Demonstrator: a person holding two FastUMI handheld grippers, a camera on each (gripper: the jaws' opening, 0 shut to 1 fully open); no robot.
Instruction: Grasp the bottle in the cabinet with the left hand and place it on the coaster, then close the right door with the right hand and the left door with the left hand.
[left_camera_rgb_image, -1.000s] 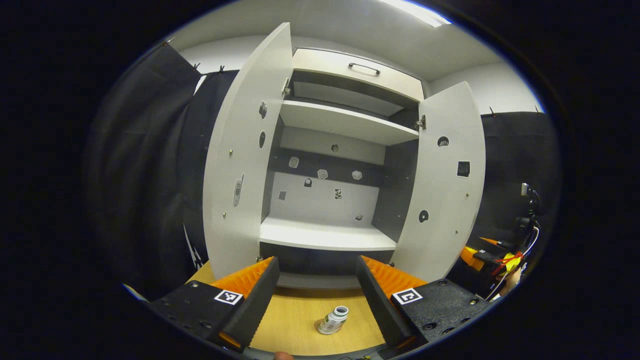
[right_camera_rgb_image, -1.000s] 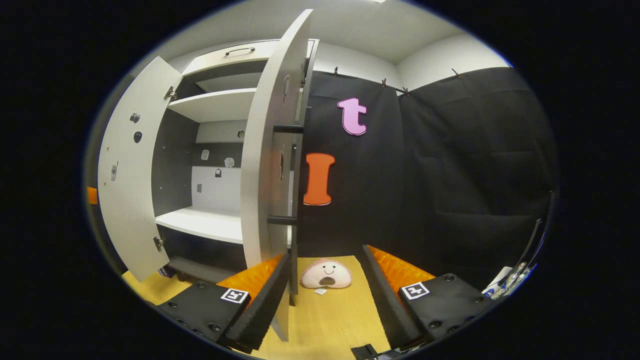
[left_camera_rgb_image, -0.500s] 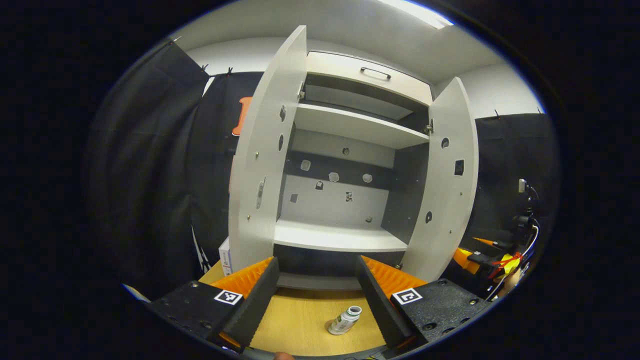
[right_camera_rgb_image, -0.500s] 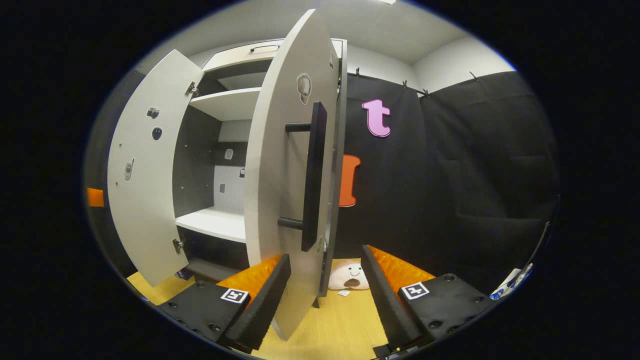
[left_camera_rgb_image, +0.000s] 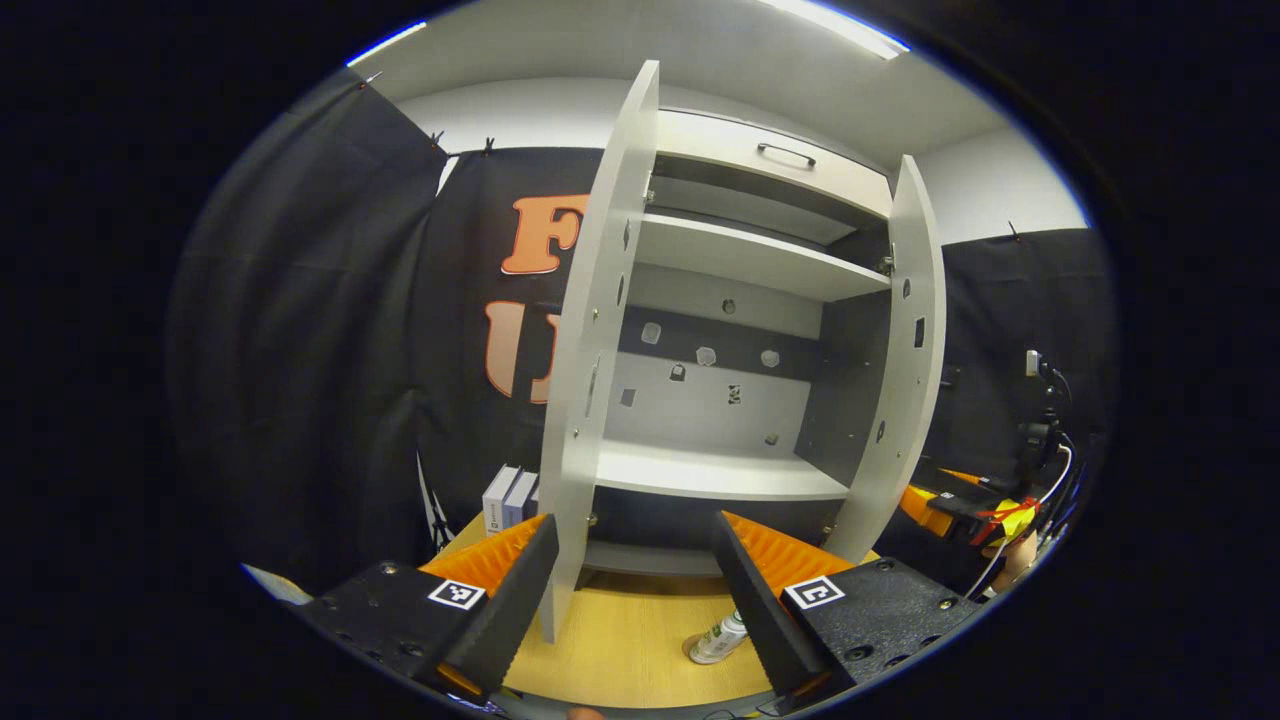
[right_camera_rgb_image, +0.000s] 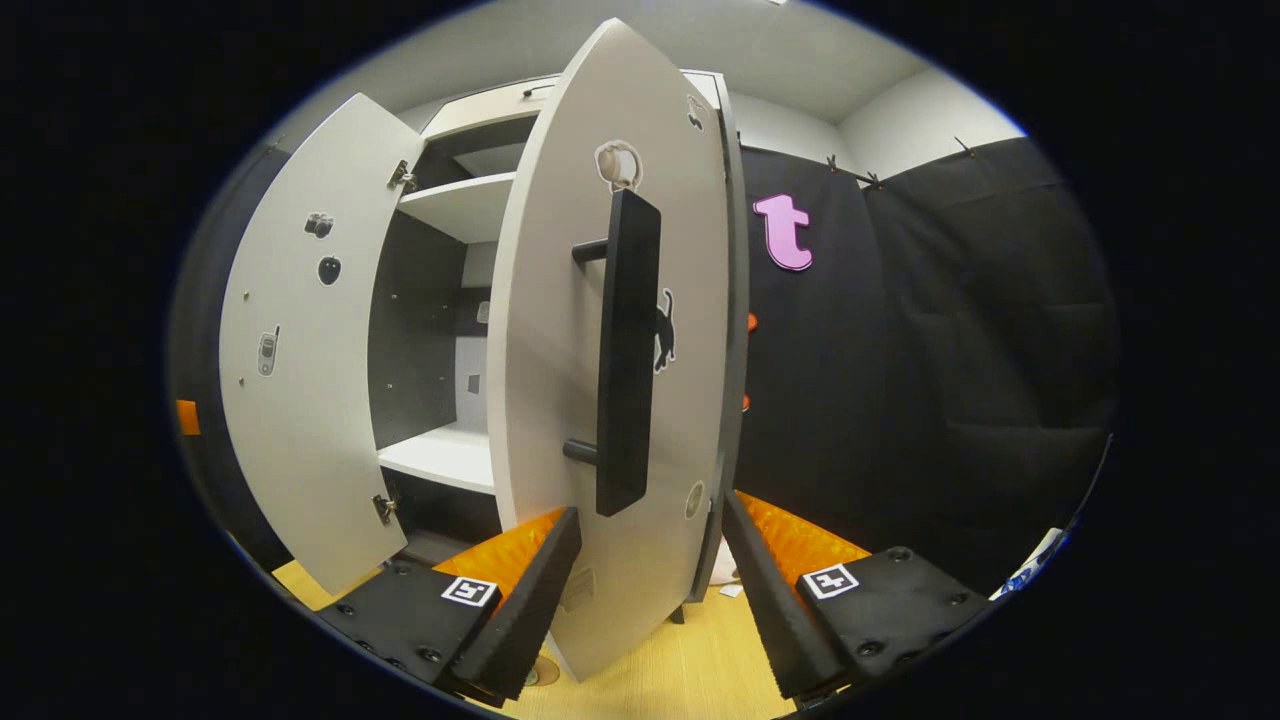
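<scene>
bottle (left_camera_rgb_image: 719, 641) stood on the wooden surface (left_camera_rgb_image: 620, 650), just in front of the cabinet (left_camera_rgb_image: 720, 400) and close beside the right finger of my left hand-held gripper (left_camera_rgb_image: 632, 600); whether it sat on the coaster i could not tell, as only a dark rim showed at its base. my left hand-held gripper was spread wide and held nothing. in the left gripper view the left door (left_camera_rgb_image: 598, 330) stood nearly edge-on, its lower edge between my fingers, and the right door (left_camera_rgb_image: 912, 340) stood partly open too. both cabinet shelves lay bare, with small stickers on the back panel. two white boxes (left_camera_rgb_image: 508, 497) stood by the booth wall to the left of the cabinet.

in the right gripper view my right hand-held gripper (right_camera_rgb_image: 650, 600) was also spread and empty, the right door (right_camera_rgb_image: 620, 360) right in front of it with its outer face and long black handle (right_camera_rgb_image: 626, 350) toward me. the door's lower edge hung between my fingers, and i could not tell whether either finger touched it. the left door (right_camera_rgb_image: 310, 340) stood wide open beyond.
</scene>
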